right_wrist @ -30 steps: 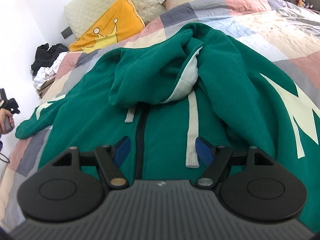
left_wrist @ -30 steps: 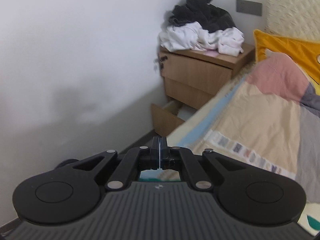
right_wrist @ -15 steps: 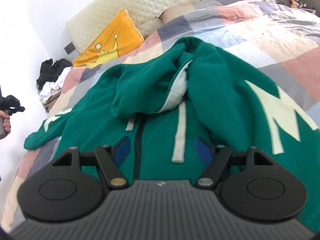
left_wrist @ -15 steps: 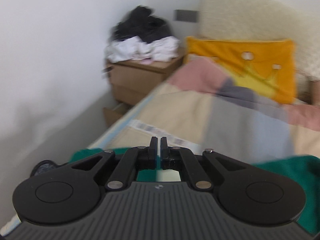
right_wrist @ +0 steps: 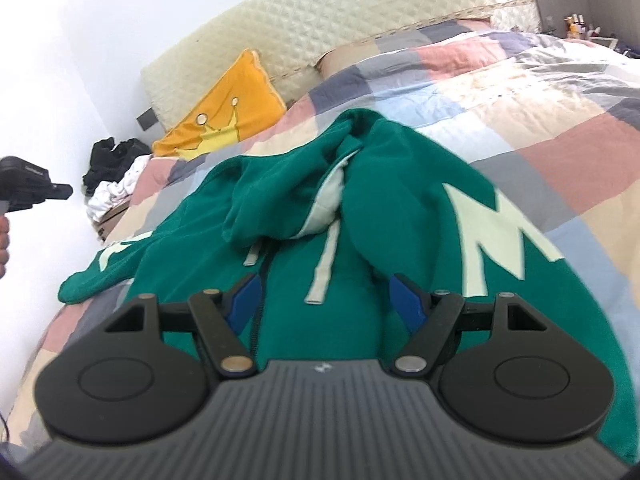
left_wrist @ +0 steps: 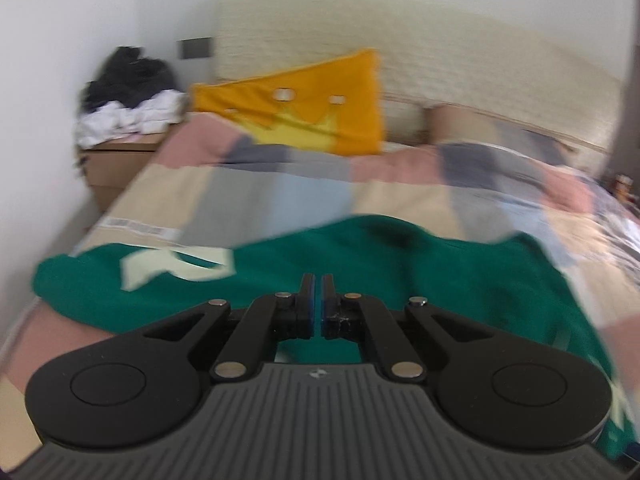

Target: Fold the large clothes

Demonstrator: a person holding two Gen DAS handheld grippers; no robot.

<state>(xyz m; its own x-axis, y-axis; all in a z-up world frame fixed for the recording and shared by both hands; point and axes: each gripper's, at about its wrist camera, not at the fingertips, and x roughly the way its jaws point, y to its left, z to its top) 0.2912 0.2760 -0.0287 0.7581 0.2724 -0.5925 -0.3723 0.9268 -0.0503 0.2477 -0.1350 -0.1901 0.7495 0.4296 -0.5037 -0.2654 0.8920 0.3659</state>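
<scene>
Green zip-up hooded sweatshirt (right_wrist: 360,216) lay spread near the bed's (right_wrist: 540,92) foot edge, left claw (left_wrist: 316,292) closed empty, right claw (right_wrist: 326,300) wide apart above it, gripping nothing.

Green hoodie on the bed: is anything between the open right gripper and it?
Nothing visible. The right gripper hangs open directly over the green hoodie, near its zipper and drawstring; only air shows between them.
</scene>
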